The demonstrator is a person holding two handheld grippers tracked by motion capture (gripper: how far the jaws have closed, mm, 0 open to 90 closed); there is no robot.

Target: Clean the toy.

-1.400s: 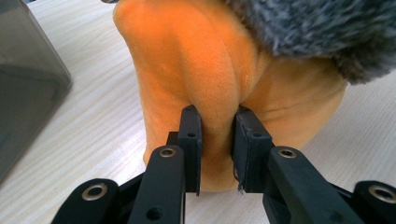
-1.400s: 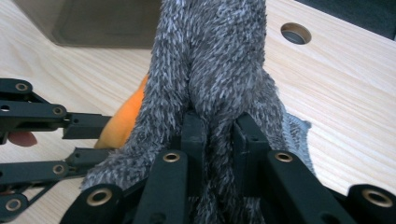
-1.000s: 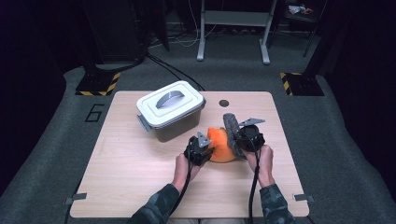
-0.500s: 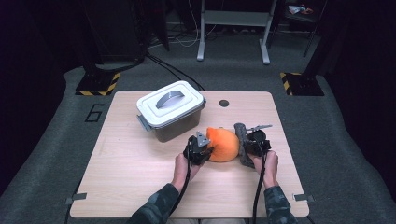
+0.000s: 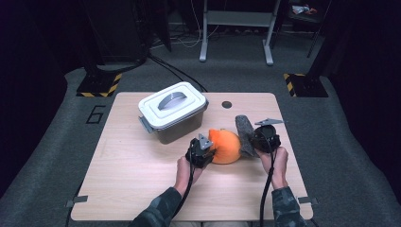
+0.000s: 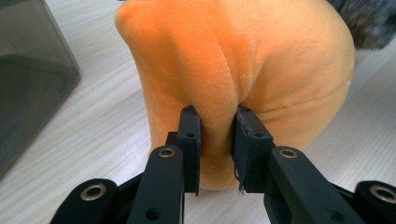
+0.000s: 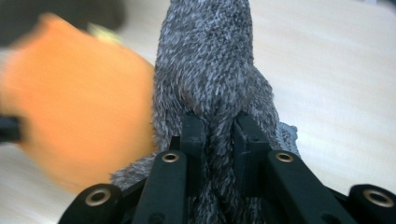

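Note:
An orange plush cushion (image 5: 226,145) lies on the wooden table (image 5: 127,170), just right of centre. My left gripper (image 5: 210,150) is at its left side, shut on a pinched fold of the orange plush (image 6: 233,56), which bulges between and above the jaws of the left gripper (image 6: 217,126). A grey fuzzy fabric piece (image 5: 244,132) leans against the cushion's right side. My right gripper (image 5: 253,142) is shut on it. In the right gripper view the grey fabric (image 7: 210,60) rises from between the jaws of the right gripper (image 7: 219,130), with the orange cushion (image 7: 79,112) blurred at left.
A grey plastic box with a white handled lid (image 5: 172,111) stands behind and to the left of the cushion; its dark wall (image 6: 28,79) shows at left in the left gripper view. A small round hole (image 5: 227,104) marks the table's far edge.
My right gripper has shifted to the right with the grey fabric in it, drawing the fabric away from the orange cushion. The left gripper has stayed put on the cushion.

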